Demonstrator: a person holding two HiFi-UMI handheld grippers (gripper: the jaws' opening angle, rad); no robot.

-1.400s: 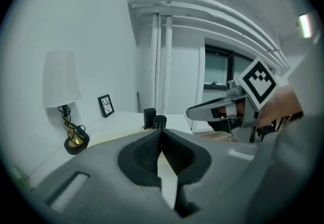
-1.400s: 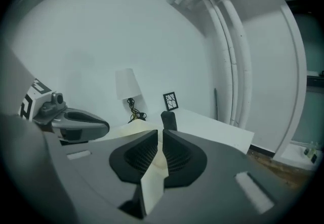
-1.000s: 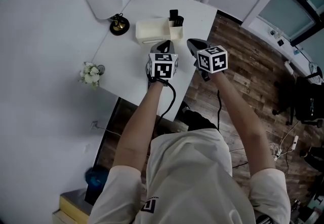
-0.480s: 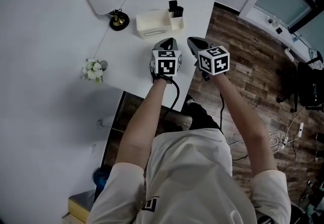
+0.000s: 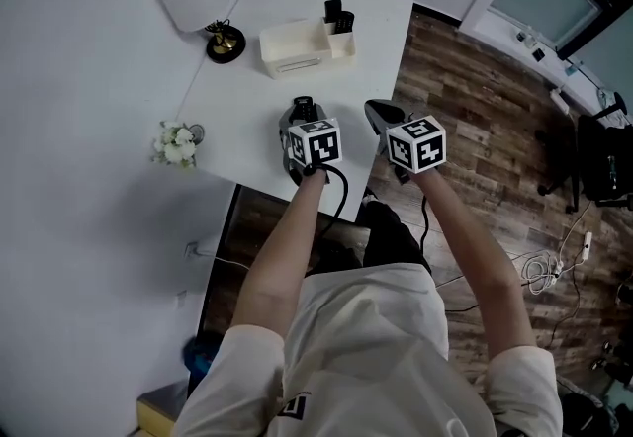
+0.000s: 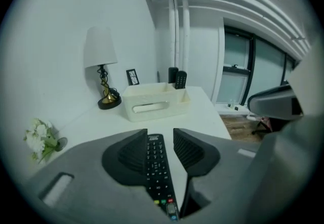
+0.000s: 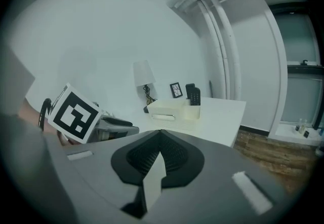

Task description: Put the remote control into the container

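**Left tool dropped astride the remote**

Since a second before, the left tool (image 6: 160, 136) had come down toward the white tabletop (image 5: 242, 124). Its jaws had just been opening, and they stood spread on either side of the slim black plastic remote control (image 6: 157, 167). That remote lay flat on the tabletop near the front edge, buttons up, with its length running along the jaws. No pad seemed to press on it yet, though the left one sat very close to its side. The straddle looked chosen so that a squeeze would catch the remote's narrow sides.

Straight ahead and well apart stood the cream rectangular plastic container (image 6: 154, 100). Two dark remotes (image 5: 336, 15) stood upright in its small end compartment, so the long compartment seemed the likely destination.

The right tool (image 7: 161, 139), jaws pressed together on nothing, hung by the tabletop's right edge above the brown wooden floor (image 5: 465, 129). It was apparently being kept out of the way.
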